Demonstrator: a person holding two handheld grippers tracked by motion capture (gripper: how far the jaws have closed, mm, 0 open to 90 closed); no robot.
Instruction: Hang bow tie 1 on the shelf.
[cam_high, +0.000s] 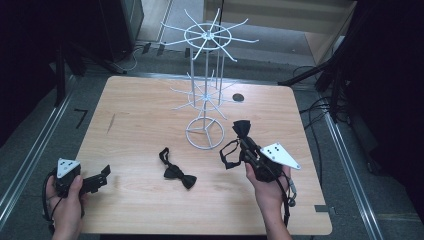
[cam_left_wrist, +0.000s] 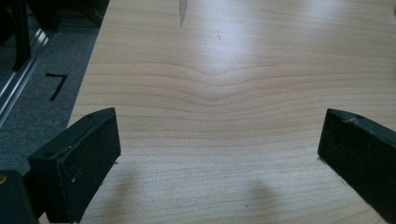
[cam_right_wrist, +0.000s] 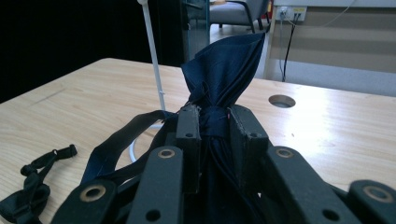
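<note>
Right tool (cam_high: 243, 136) clenched on a dark bow tie (cam_right_wrist: 219, 74), jaws pinching the narrow centre knot; the fabric wing stands upright above the jaws and the neck strap (cam_high: 229, 154) hangs loose below, clear of the table (cam_high: 130, 115). The tie sits just in front of the base of the white wire display rack (cam_high: 205, 85). A second bow tie (cam_high: 176, 171) lies flat on the table between the two hands. Left tool (cam_high: 100, 177) released, jaws wide apart over bare wood near the table's left edge. Handling, as judged: the tie is light, soft and limp, so the knot is the firmest purchase; the dangling strap may snag on the rack's arms.
</note>
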